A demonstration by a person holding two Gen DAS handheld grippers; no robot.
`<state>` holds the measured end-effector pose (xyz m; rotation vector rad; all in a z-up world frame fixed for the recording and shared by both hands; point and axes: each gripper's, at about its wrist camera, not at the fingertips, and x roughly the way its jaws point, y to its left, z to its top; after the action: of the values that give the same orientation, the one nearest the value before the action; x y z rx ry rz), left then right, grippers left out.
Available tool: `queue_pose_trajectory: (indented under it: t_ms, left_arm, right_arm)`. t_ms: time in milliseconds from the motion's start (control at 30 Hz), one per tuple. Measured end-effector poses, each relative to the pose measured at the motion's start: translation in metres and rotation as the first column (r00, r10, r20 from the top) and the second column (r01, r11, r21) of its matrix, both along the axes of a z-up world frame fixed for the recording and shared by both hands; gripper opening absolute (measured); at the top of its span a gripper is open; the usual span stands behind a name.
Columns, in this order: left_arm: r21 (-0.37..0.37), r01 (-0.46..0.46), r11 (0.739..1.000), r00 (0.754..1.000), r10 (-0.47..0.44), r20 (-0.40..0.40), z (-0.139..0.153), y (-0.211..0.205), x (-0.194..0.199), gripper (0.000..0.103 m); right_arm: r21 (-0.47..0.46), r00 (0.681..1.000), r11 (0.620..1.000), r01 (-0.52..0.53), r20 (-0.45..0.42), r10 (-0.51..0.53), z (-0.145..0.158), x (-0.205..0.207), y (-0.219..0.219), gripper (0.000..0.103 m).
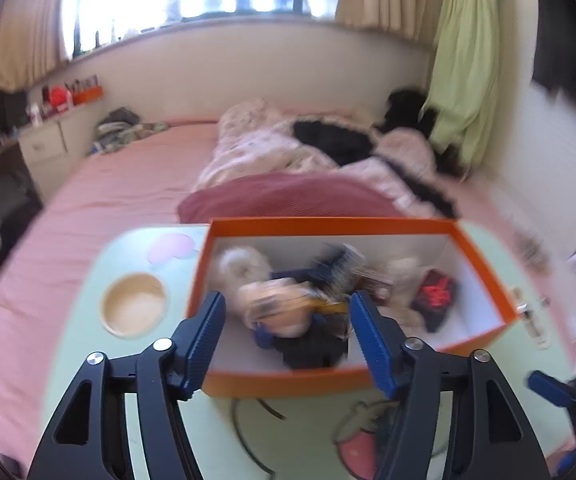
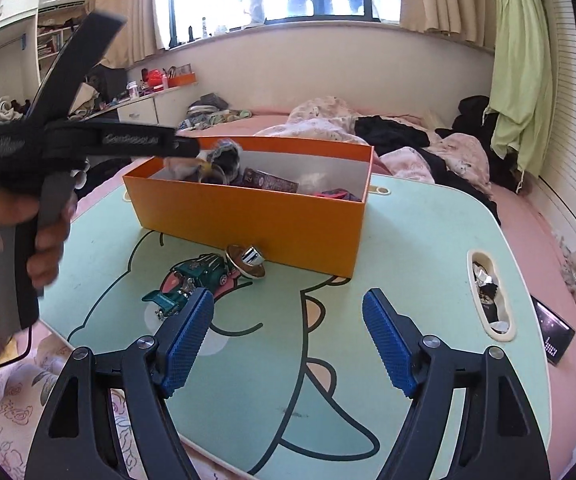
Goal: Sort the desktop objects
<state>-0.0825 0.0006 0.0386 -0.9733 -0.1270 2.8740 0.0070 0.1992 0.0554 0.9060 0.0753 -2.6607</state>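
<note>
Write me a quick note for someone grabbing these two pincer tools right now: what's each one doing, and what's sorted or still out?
Left gripper: open, empty, above the orange box.
Right gripper: open, empty, over the green lap table, near the toy car.
Done: plush toys and other small things already lie in the box.
Left: green toy car and a small metallic spinning-top-like piece sit on the table in front of the box. The car seems the likely next pick.

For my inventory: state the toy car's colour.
Teal green toy car, with chrome parts; clearest in the right wrist view.
</note>
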Motion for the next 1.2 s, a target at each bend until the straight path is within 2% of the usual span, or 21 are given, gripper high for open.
queue_pose_trajectory:
  t_ms: [33, 67, 133, 200, 300, 400, 533, 567, 633, 667, 700, 733, 1200]
  left_arm:
    - [0.019, 0.015, 1.000, 1.000, -0.015, -0.012, -0.003, -0.003, 0.011, 0.083]
    - [0.019, 0.027, 0.999, 0.999, -0.027, -0.021, -0.005, -0.004, 0.023, 0.086]
    - [-0.007, 0.045, 0.999, 0.999, -0.045, -0.019, -0.010, -0.006, 0.041, 0.094]
    - [-0.062, 0.039, 0.997, 0.999, -0.038, 0.024, -0.017, -0.005, 0.052, 0.099]
    - [-0.152, 0.004, 0.988, 0.997, 0.008, 0.081, -0.033, 0.003, 0.053, 0.100]
    - [-0.263, -0.013, 0.965, 0.985, 0.058, 0.161, -0.061, 0.011, 0.040, 0.100]
    - [-0.199, -0.011, 0.980, 0.987, 0.043, 0.156, -0.066, 0.005, 0.040, 0.103]
    - [-0.177, -0.008, 0.984, 0.987, 0.036, 0.157, -0.067, 0.003, 0.038, 0.103]
    - [-0.131, 0.003, 0.991, 0.985, 0.020, 0.171, -0.070, 0.000, 0.034, 0.103]
    - [-0.120, 0.005, 0.993, 0.985, 0.017, 0.174, -0.071, -0.001, 0.033, 0.103]
    - [-0.119, 0.005, 0.993, 0.985, 0.016, 0.174, -0.071, -0.002, 0.033, 0.103]
    - [-0.120, 0.005, 0.993, 0.985, 0.016, 0.174, -0.070, -0.002, 0.033, 0.103]
    - [-0.125, 0.009, 0.992, 0.985, 0.013, 0.173, -0.071, 0.001, 0.033, 0.103]
  right_arm:
    - [-0.001, 1.000, 1.000, 0.002, -0.001, -0.002, 0.000, 0.000, 0.000, 0.077]
    - [-0.002, 1.000, 1.000, 0.001, 0.002, -0.001, -0.001, 0.000, 0.000, 0.077]
    - [0.003, 1.000, 1.000, 0.000, 0.006, 0.000, -0.002, -0.001, -0.001, 0.077]
    - [0.007, 1.000, 1.000, -0.004, 0.010, 0.004, -0.003, 0.000, -0.003, 0.077]
    - [0.008, 0.999, 1.000, 0.001, 0.039, -0.001, -0.008, -0.004, -0.002, 0.077]
    - [0.011, 0.997, 1.000, 0.029, 0.077, -0.029, -0.014, -0.009, 0.003, 0.077]
    - [0.042, 0.987, 0.998, 0.040, 0.151, -0.046, -0.026, -0.018, 0.005, 0.078]
    - [0.059, 0.987, 0.997, 0.039, 0.151, -0.048, -0.027, -0.018, 0.004, 0.085]
    - [0.081, 0.986, 0.996, 0.030, 0.160, -0.043, -0.030, -0.019, 0.001, 0.089]
    - [0.093, 0.986, 0.995, 0.022, 0.161, -0.037, -0.031, -0.019, -0.001, 0.093]
    - [0.106, 0.986, 0.994, 0.012, 0.162, -0.029, -0.032, -0.018, -0.003, 0.101]
    - [0.117, 0.986, 0.993, 0.002, 0.166, -0.021, -0.034, -0.019, -0.005, 0.103]
    - [0.114, 0.986, 0.993, -0.009, 0.167, -0.011, -0.036, -0.018, -0.004, 0.103]
